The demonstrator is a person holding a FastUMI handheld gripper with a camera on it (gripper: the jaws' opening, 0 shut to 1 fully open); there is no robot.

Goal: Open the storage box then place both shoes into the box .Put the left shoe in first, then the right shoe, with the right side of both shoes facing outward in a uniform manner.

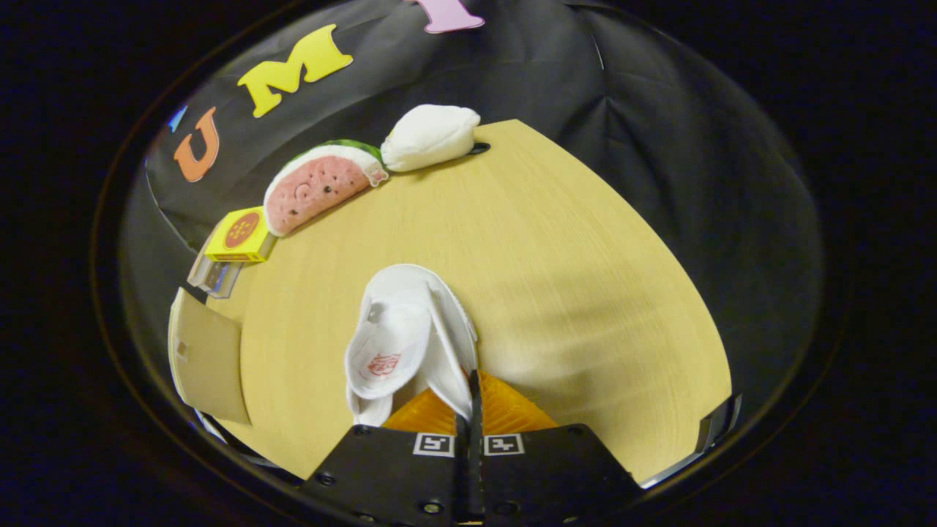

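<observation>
The white slipper point(410, 340) hangs over the wooden table point(585, 278), its thin edge pinched in my claw point(474, 399), fingers almost shut. I only have a small bit, so it could slip out and fall if I swing it fast.

Warm, fairly even light falls on the table point(571, 278), which shows bright against the dim black cloth wall point(659, 110) behind it. A soft, broad shadow lies across the table just beyond the gripper point(470, 410), whose fingers are pressed together on the rim of a white slipper point(410, 337). The fisheye lens bends the table's edges into curves, most strongly near its far corner. Focus is soft overall, with slight blur on the wood grain. No harsh glare appears.
</observation>
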